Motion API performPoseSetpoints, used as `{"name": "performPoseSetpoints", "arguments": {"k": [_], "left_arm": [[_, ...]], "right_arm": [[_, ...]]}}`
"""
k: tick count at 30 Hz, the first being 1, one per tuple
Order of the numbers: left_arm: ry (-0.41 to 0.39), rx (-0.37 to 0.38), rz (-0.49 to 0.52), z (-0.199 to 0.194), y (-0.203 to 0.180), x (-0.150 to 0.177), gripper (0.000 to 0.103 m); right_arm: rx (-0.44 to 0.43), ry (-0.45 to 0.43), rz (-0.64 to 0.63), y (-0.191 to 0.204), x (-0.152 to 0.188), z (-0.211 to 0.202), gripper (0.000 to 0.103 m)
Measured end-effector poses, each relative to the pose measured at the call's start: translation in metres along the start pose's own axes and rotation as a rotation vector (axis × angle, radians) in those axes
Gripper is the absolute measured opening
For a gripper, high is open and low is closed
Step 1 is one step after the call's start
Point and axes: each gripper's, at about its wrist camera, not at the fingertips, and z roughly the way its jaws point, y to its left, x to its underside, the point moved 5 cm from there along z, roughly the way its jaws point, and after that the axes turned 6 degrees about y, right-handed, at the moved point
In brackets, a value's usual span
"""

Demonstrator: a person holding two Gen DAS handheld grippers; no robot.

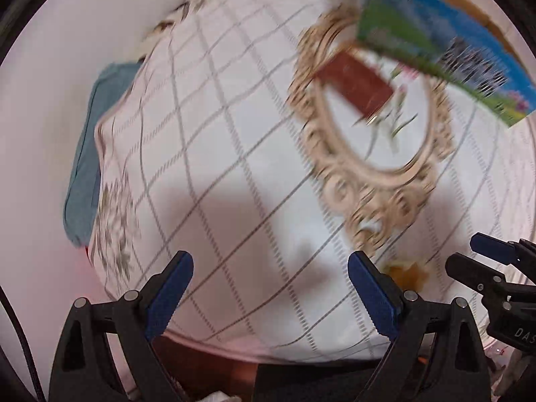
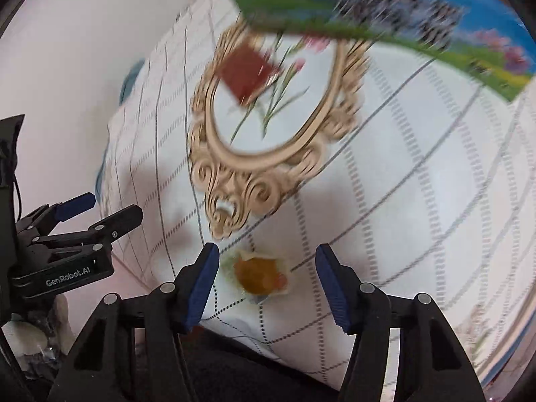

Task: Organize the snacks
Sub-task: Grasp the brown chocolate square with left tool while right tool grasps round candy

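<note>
A small snack in a clear wrapper with an orange-brown centre [image 2: 260, 275] lies on the white checked tablecloth [image 2: 418, 201], between the fingers of my open right gripper [image 2: 267, 283]. In the left wrist view the same snack [image 1: 407, 273] lies just right of my open, empty left gripper [image 1: 270, 289]. A dark red packet [image 2: 246, 75] lies farther off inside the cloth's ornate beige oval print [image 2: 234, 174]; the packet also shows in the left wrist view [image 1: 356, 82]. A blue and green printed box [image 2: 385, 10] stands at the far side.
The blue and green box [image 1: 445, 40] fills the upper right of the left wrist view. A blue cushion or chair [image 1: 88, 154] sits past the table's left edge. My right gripper [image 1: 492, 268] shows at the left view's right edge. The near table edge is close under both grippers.
</note>
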Motion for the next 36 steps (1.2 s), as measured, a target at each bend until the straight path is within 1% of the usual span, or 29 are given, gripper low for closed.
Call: {"name": "performPoseSetpoints", "arguments": {"k": [3, 5, 6, 7, 8, 9, 10, 12, 15, 16, 18, 19, 20, 22, 23, 24, 27, 30, 32, 33, 34, 36], "left_arm": [[0.031, 0.001, -0.019, 0.013, 0.009, 0.008, 0.095], [0.051, 0.004, -0.027, 0.021, 0.012, 0.011, 0.095], [0.057, 0.007, -0.031, 0.023, 0.014, 0.012, 0.095], [0.061, 0.009, -0.033, 0.025, 0.015, 0.013, 0.095], [0.068, 0.012, -0.033, 0.027, 0.015, 0.013, 0.095], [0.073, 0.017, -0.033, 0.027, 0.015, 0.012, 0.095], [0.077, 0.028, -0.037, 0.027, 0.015, 0.01, 0.095], [0.078, 0.057, -0.045, 0.026, 0.013, 0.001, 0.095], [0.065, 0.126, -0.071, 0.016, 0.004, -0.022, 0.095], [0.058, 0.157, -0.089, 0.013, 0.0, -0.032, 0.095], [0.056, 0.253, -0.14, 0.009, -0.01, -0.059, 0.095], [0.073, 0.332, -0.17, 0.01, -0.018, -0.076, 0.095], [0.082, 0.378, -0.19, 0.01, -0.024, -0.09, 0.095], [0.076, 0.432, -0.211, 0.01, -0.036, -0.117, 0.095], [0.07, 0.442, -0.223, 0.012, -0.042, -0.133, 0.095], [0.073, 0.455, -0.232, 0.013, -0.048, -0.143, 0.095], [0.121, 0.466, -0.267, 0.033, -0.062, -0.171, 0.095], [0.169, 0.45, -0.299, 0.056, -0.07, -0.177, 0.095], [0.161, 0.439, -0.322, 0.065, -0.071, -0.178, 0.094], [0.143, 0.431, -0.325, 0.065, -0.07, -0.179, 0.088], [0.119, 0.408, -0.318, 0.064, -0.069, -0.179, 0.083], [0.087, 0.376, -0.266, 0.062, -0.067, -0.178, 0.061]], "right_arm": [[-0.007, 0.077, -0.011, 0.007, 0.001, 0.025, 0.063], [0.006, 0.139, -0.029, 0.012, 0.004, 0.046, 0.063], [0.01, 0.153, -0.039, 0.013, 0.005, 0.054, 0.063], [0.033, 0.163, -0.052, 0.014, 0.006, 0.061, 0.063], [0.075, 0.162, -0.078, 0.016, 0.006, 0.068, 0.062], [0.102, 0.153, -0.097, 0.017, 0.005, 0.071, 0.055], [0.129, 0.136, -0.117, 0.019, 0.003, 0.072, 0.054], [0.141, 0.104, -0.109, 0.019, -0.001, 0.067, 0.048], [0.171, 0.03, -0.077, 0.01, -0.009, 0.046, 0.047], [0.174, 0.016, -0.057, 0.005, -0.012, 0.039, 0.047], [0.167, -0.02, 0.005, -0.01, -0.018, 0.025, 0.047], [0.172, -0.03, 0.039, -0.021, -0.022, 0.019, 0.047], [0.17, -0.041, 0.068, -0.031, -0.024, 0.015, 0.047], [0.162, -0.062, 0.14, -0.051, -0.03, 0.005, 0.047], [0.164, -0.078, 0.174, -0.061, -0.033, -0.001, 0.047], [0.165, -0.092, 0.196, -0.066, -0.035, -0.005, 0.047], [0.165, -0.134, 0.261, -0.084, -0.043, -0.021, 0.047], [0.167, -0.158, 0.287, -0.092, -0.048, -0.032, 0.047], [0.171, -0.163, 0.288, -0.092, -0.05, -0.036, 0.047], [0.175, -0.161, 0.284, -0.093, -0.05, -0.038, 0.047], [0.181, -0.158, 0.28, -0.094, -0.051, -0.039, 0.047], [0.181, -0.142, 0.279, -0.097, -0.049, -0.04, 0.047]]}}
